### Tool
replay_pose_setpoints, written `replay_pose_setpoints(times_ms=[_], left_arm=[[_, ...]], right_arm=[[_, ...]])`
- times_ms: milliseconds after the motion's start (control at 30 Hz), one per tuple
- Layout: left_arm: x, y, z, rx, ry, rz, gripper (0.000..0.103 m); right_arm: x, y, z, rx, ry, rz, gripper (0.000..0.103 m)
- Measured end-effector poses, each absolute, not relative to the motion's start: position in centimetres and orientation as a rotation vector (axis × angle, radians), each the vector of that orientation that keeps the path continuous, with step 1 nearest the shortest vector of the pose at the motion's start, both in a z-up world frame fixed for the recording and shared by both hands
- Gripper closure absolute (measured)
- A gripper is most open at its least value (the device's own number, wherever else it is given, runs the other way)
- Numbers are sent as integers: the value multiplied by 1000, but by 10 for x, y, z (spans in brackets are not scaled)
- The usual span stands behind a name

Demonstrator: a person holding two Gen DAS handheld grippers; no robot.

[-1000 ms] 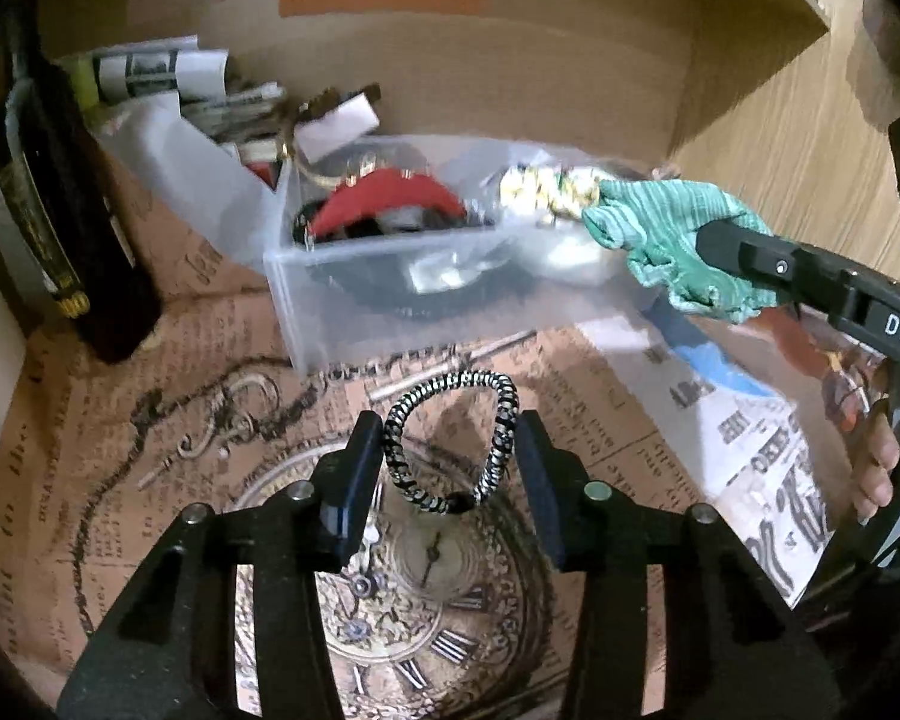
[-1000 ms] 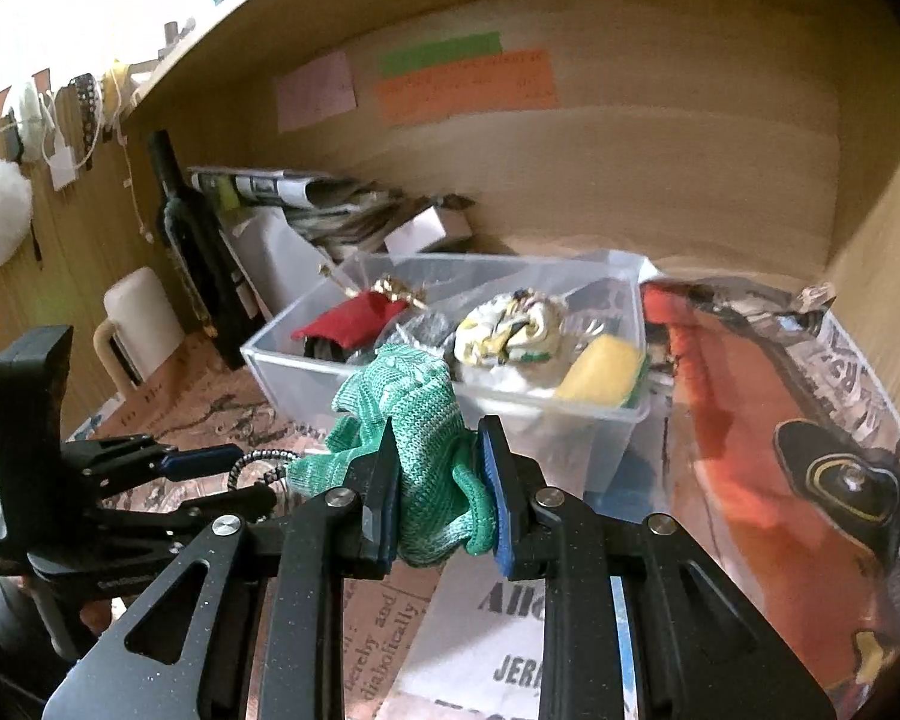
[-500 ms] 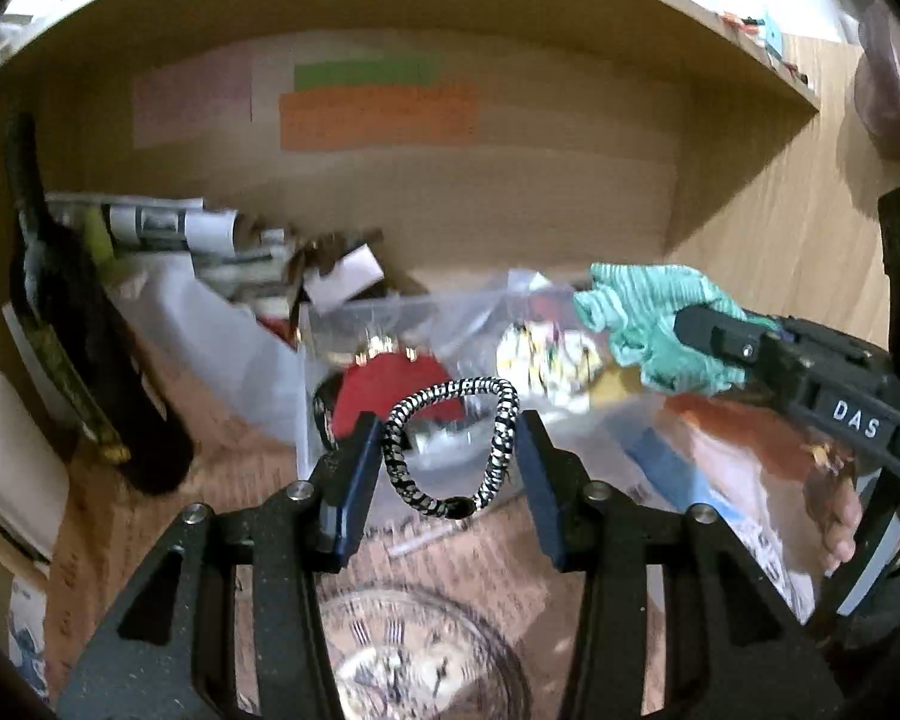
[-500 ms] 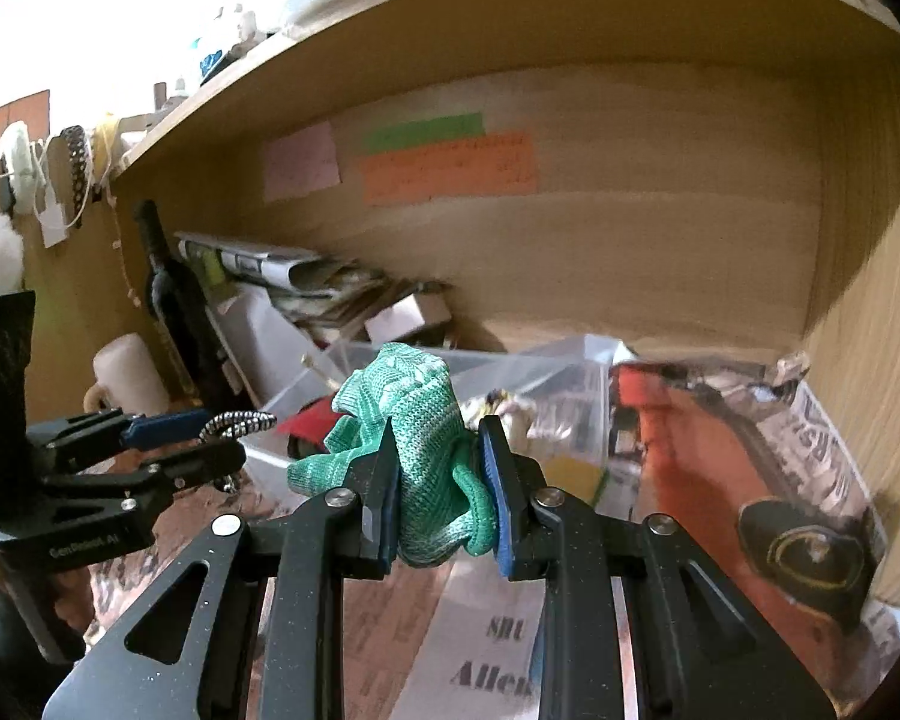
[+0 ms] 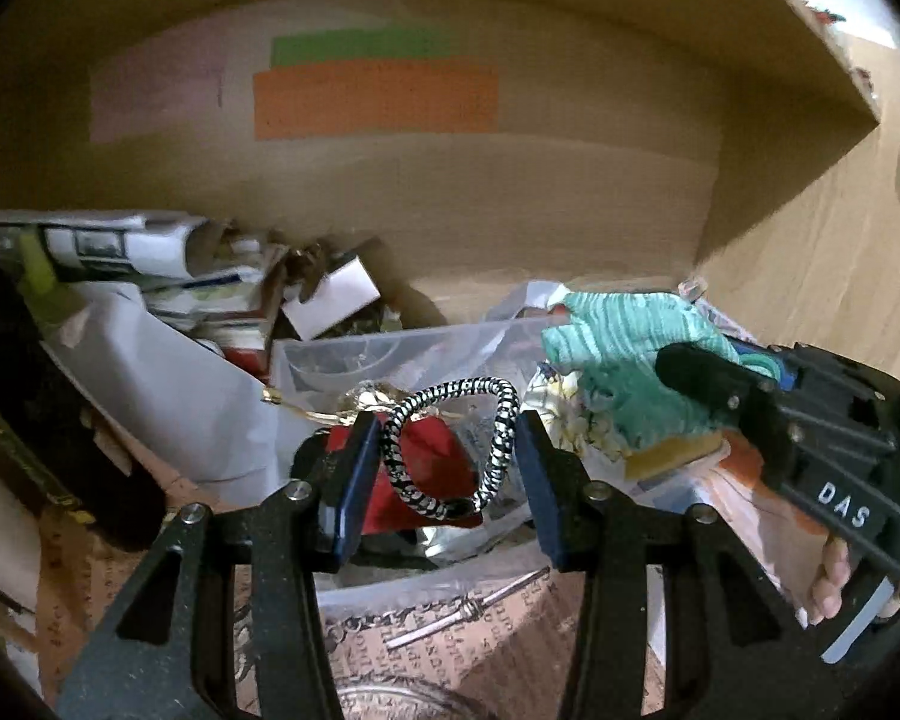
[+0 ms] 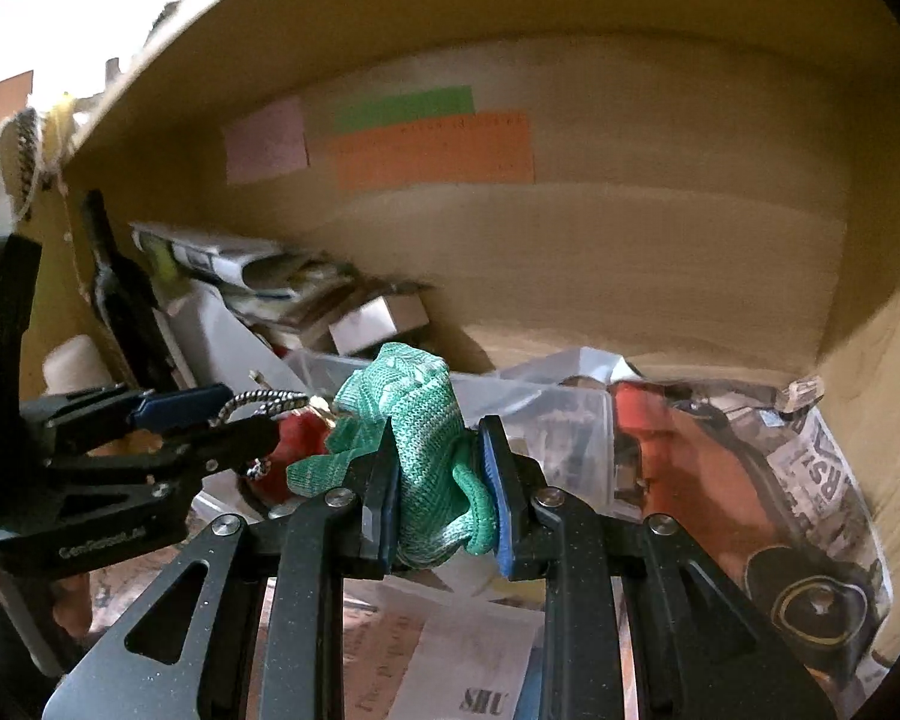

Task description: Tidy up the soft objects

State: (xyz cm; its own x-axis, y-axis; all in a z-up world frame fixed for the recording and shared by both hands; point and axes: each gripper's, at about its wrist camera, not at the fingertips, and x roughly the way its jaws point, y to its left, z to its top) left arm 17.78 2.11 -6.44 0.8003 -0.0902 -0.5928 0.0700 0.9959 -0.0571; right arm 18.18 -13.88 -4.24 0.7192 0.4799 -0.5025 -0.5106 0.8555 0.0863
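Wooden panels form an alcove under a shelf, and on its back wall [image 5: 510,210] hang three paper notes: a pink one [image 6: 265,141], a green one [image 6: 405,108] and a larger orange one [image 5: 375,99]. Below the notes, a clear plastic bin [image 5: 354,354] sits on a surface covered with printed paper and newspaper [image 6: 822,462].

Above the near part of the bin, the left gripper [image 5: 449,450] pinches a black-and-white braided hair tie [image 5: 450,444]; the loop is stretched between the blue pads and stands upright, clear of the bin's contents. Beneath it in the bin lies a red cloth item [image 5: 426,468], with something gold and shiny [image 5: 366,399] just behind that, and a yellow-and-white patterned piece [image 5: 561,414] toward the bin's right side.

On the bin's right side the right gripper [image 6: 438,486] is pressed together on a bunched green knit glove [image 6: 417,420], whose folds bulge above and below the pads. Seen from the left wrist, the glove hangs over the bin's right half, held in the air rather than resting on anything.

Left of the bin stand a dark bottle [image 6: 117,282] and a leaning heap of rolled newspapers [image 5: 102,243] and a small white box [image 5: 333,294]. Right of the bin, a crumpled orange-and-black printed sheet [image 6: 708,468] lies on the newspaper. A bare finger [image 5: 828,576] of the person shows under the right gripper's handle.
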Motion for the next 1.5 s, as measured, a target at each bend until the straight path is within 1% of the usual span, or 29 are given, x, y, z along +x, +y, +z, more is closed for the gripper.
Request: replay_pose_setpoints(times_ms=[300, 500, 567, 633, 667, 733, 800, 900, 1100, 1200, 1233, 1367, 1433, 1467, 1500], left_arm=[[209, 19, -97, -29, 731, -100, 57], [206, 13, -102, -3, 741, -113, 45], [204, 13, -101, -3, 740, -113, 38], [199, 15, -99, -7, 732, -99, 36], [195, 16, -97, -10, 723, -94, 34], [188, 18, -91, -14, 703, -91, 31], [179, 19, -85, -12, 676, -82, 30], [166, 21, -74, -18, 637, -73, 30], [132, 23, -41, -31, 518, -57, 29], [111, 21, -23, -20, 444, -47, 29], [104, 21, -18, -20, 421, -46, 28], [78, 22, 0, -34, 340, -46, 20], [68, 22, 5, -35, 314, -45, 19], [63, 21, 8, -34, 301, -46, 18], [58, 21, 9, -34, 291, -46, 16]], right_arm=[[202, -132, -77, -119, 664, 529, 81], [200, -130, -82, -147, 678, 522, 78], [199, -132, -81, -143, 677, 522, 74], [197, -135, -79, -136, 673, 524, 67], [196, -135, -78, -132, 671, 525, 65], [193, -138, -75, -123, 658, 526, 55], [187, -141, -68, -115, 633, 522, 50], [177, -145, -57, -102, 593, 525, 48], [150, -157, -22, -76, 486, 528, 48], [132, -163, -2, -61, 414, 530, 44], [127, -165, 3, -56, 393, 530, 43], [109, -170, 17, -45, 339, 539, 42], [101, -172, 22, -37, 317, 544, 42], [97, -172, 24, -34, 308, 548, 41], [95, -173, 25, -31, 301, 550, 36]])
